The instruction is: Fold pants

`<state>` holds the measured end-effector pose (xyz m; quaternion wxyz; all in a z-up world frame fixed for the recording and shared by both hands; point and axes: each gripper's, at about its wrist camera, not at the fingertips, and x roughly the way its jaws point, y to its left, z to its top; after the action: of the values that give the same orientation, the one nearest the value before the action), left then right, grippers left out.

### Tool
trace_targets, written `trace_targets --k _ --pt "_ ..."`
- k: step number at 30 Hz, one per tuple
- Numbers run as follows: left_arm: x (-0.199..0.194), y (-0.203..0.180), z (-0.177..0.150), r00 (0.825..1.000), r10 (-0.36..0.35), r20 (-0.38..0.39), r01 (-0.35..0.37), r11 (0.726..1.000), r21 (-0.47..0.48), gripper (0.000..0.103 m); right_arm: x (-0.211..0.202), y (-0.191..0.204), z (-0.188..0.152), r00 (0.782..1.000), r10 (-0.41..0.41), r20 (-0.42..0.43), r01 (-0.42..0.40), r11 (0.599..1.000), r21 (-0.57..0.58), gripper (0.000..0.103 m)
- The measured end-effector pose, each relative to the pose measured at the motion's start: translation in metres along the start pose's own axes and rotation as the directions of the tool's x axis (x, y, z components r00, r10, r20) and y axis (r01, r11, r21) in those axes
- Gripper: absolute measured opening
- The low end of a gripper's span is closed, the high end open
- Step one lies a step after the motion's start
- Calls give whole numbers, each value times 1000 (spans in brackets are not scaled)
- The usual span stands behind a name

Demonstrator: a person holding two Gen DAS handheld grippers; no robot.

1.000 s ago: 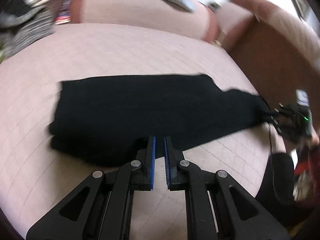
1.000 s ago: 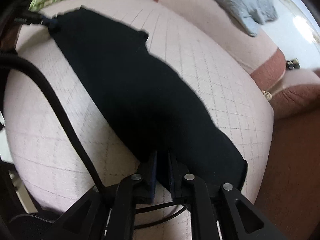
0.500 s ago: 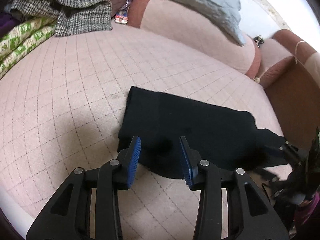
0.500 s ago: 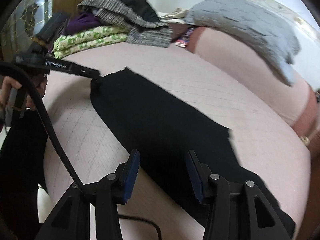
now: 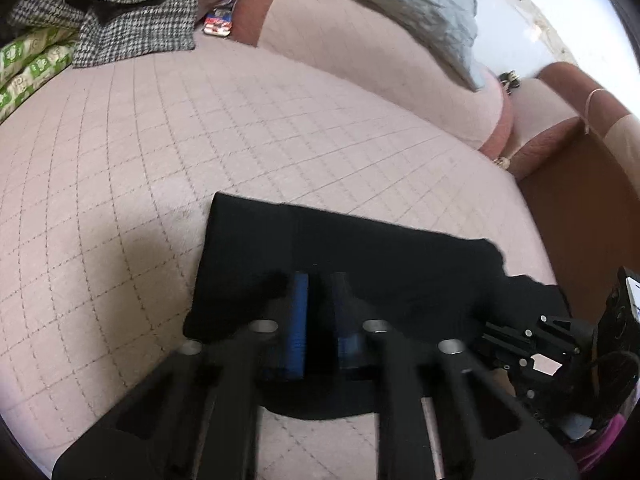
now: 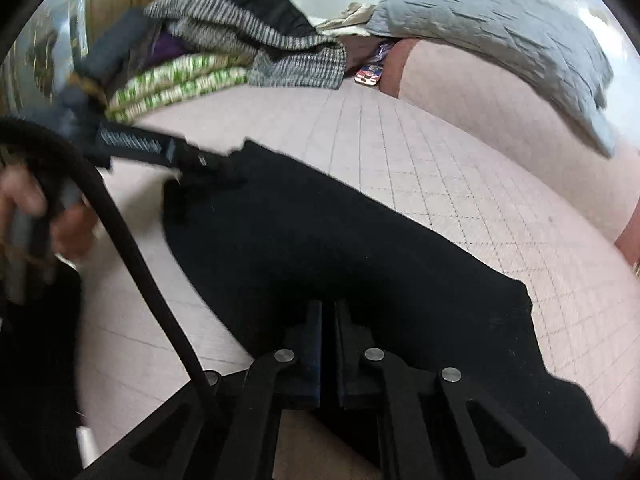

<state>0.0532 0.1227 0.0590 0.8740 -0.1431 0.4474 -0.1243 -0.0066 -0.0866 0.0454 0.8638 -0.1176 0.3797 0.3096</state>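
Note:
The black pants [image 5: 360, 264] lie as a long flat strip on the pink quilted bed [image 5: 160, 152]. My left gripper [image 5: 319, 280] is shut on the near edge of the pants near their left end. My right gripper [image 6: 328, 312] is shut on the near edge of the pants [image 6: 320, 248] further along. The left gripper also shows in the right wrist view [image 6: 208, 160], at the far corner of the cloth. The right gripper also shows in the left wrist view [image 5: 492, 334], at the strip's right part.
A pile of clothes and a checked garment [image 5: 120, 28] sit at the far left with green patterned bedding [image 5: 28, 68]. A grey pillow [image 5: 380, 4] lies on the headboard. A black cable [image 6: 132, 248] hangs by the right gripper. The bed's right edge drops to brown floor [image 5: 580, 216].
Both grippers were open over the pants half a second ago. Both have now closed on the near edge of the cloth, and the left gripper has moved in over the pants.

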Motion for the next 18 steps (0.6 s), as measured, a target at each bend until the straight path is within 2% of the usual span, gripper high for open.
trace_targets --k 4,7,10,12,14,15,16,17,18 --pt "-35 1 -2 997 -39 67 39 999 8 9 -23 11 1 998 60 25 -60 998 19 4" --pt "-51 4 -9 996 -1 93 -1 1000 23 9 -22 22 -5 992 121 15 -122 992 35 4" --pt "-50 8 -17 996 41 74 -45 998 46 9 -1 29 -17 993 111 -31 -110 994 28 4" --pt "-44 8 -20 998 54 45 -56 997 44 9 16 25 -25 994 91 -65 -87 994 67 4" --pt "-41 10 -23 999 49 18 -49 999 23 9 14 25 -26 995 80 -54 -75 994 83 5" --pt "-43 14 -24 999 42 21 -43 999 8 10 10 27 -24 996 75 -45 -72 995 69 7" --pt "-45 18 -25 999 39 30 -39 999 -9 10 4 31 -23 997 76 -24 -75 996 47 15" --pt "-47 22 -24 998 46 38 -45 999 -25 14 -1 35 -21 996 86 -6 -86 996 28 32" --pt "-49 26 -24 997 54 48 -52 998 -45 23 -6 41 -19 995 97 20 -97 995 1 41"
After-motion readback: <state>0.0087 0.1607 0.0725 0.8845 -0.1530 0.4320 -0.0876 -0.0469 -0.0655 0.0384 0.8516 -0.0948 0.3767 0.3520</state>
